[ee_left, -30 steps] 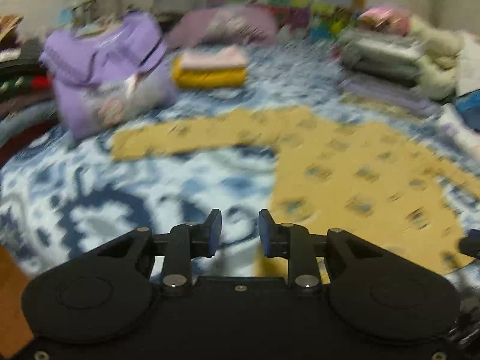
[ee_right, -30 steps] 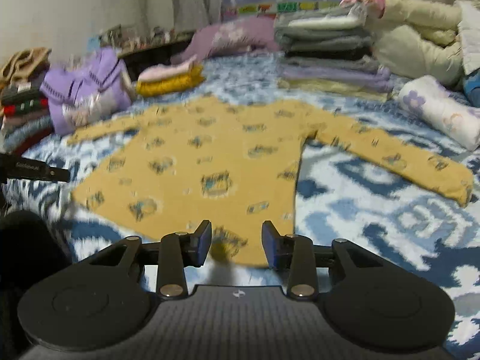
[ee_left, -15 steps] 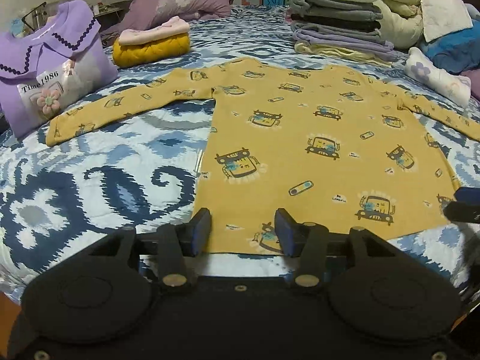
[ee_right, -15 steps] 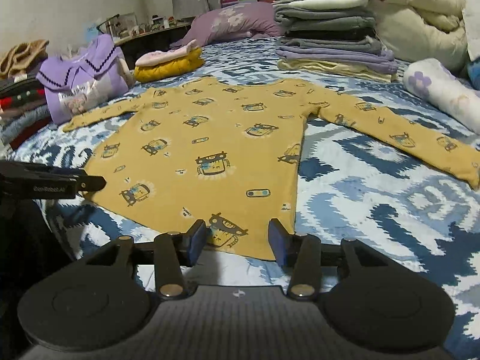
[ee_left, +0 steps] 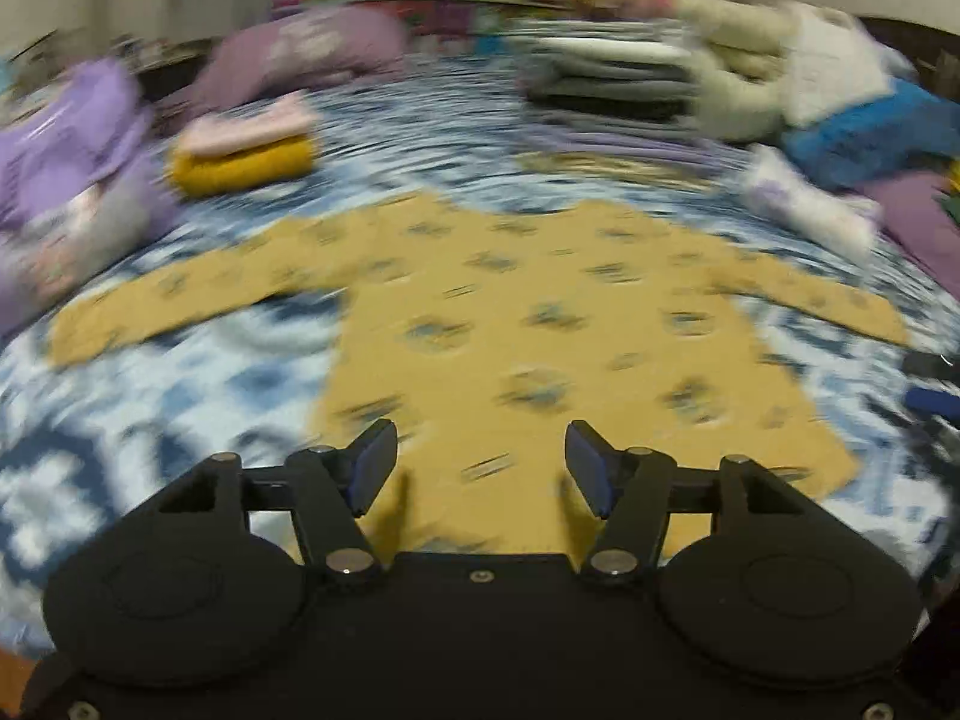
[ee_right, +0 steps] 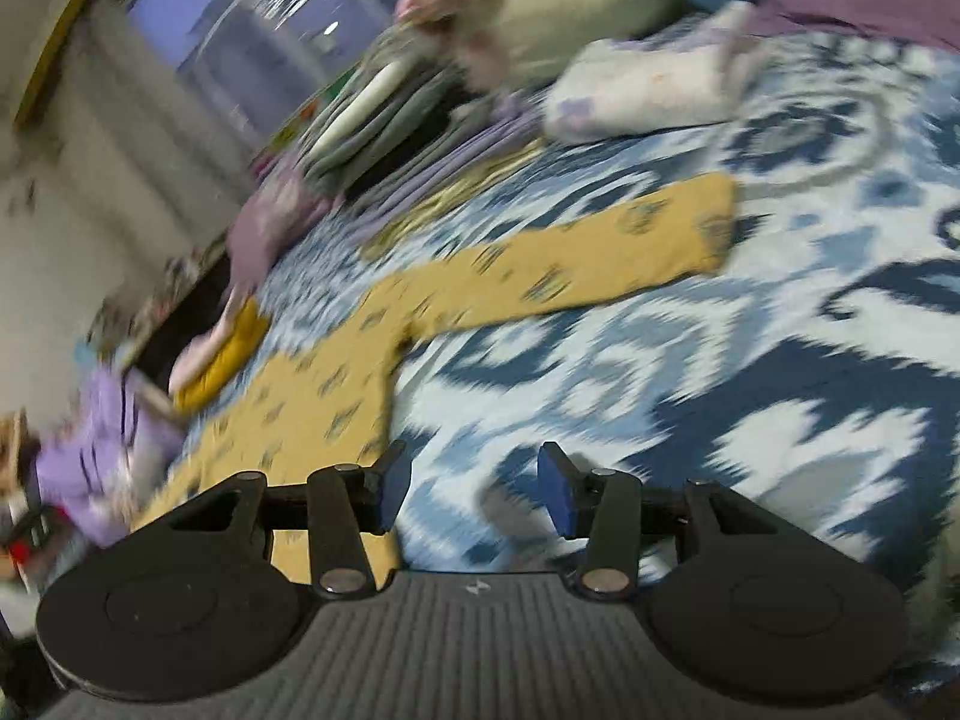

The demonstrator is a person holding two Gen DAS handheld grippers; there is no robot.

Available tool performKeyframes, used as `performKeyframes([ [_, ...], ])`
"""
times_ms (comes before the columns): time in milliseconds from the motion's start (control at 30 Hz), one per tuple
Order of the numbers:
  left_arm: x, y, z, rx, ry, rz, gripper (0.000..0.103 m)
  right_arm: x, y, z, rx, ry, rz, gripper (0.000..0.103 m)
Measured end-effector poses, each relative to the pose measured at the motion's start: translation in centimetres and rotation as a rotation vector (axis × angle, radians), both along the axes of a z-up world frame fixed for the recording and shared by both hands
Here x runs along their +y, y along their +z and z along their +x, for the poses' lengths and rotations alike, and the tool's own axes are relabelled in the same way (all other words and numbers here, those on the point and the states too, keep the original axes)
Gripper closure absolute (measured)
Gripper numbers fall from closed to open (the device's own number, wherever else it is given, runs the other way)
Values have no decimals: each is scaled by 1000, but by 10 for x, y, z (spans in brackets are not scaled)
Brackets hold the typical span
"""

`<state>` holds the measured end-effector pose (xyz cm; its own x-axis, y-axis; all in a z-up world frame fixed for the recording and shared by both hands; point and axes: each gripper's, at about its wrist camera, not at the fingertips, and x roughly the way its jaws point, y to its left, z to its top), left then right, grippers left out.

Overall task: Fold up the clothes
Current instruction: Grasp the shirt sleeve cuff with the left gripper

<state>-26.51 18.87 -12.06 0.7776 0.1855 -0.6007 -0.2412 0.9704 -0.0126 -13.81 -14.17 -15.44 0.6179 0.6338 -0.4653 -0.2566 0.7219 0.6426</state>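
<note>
Yellow shirt (ee_left: 540, 312): flat, soft, light | grip: hem, 6 o'clock | left gripper (ee_left: 480, 462), right gripper (ee_right: 474, 489): jaws opening, empty.

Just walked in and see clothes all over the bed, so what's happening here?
A person with a gripper in each hand is about to fold a yellow long-sleeved shirt that lies flat on the blue patterned bedspread. The left gripper hangs over the shirt's bottom hem and the right gripper is beside its edge; both are opening, with nothing between their fingers. Folded piles sit further back.
</note>
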Motion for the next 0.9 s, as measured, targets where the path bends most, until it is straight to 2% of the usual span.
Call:
performKeyframes([
  [133,-54,6,35,6,-204,76,42,-32,-1,12,9,-75,67,48],
  [367,-159,-4,100,-10,-510,231,42,-84,-8,34,56,-213,170,39],
  [533,-221,-20,134,-41,-709,445,42,-111,-16,42,89,-302,221,34],
  [667,-252,-35,155,-28,-794,572,46,-124,-23,45,119,-338,250,34],
  [733,-264,-41,164,-16,-811,628,51,-129,-24,47,122,-353,271,34],
  [900,-288,-51,182,-35,-819,761,56,-142,-25,50,114,-384,294,32],
])
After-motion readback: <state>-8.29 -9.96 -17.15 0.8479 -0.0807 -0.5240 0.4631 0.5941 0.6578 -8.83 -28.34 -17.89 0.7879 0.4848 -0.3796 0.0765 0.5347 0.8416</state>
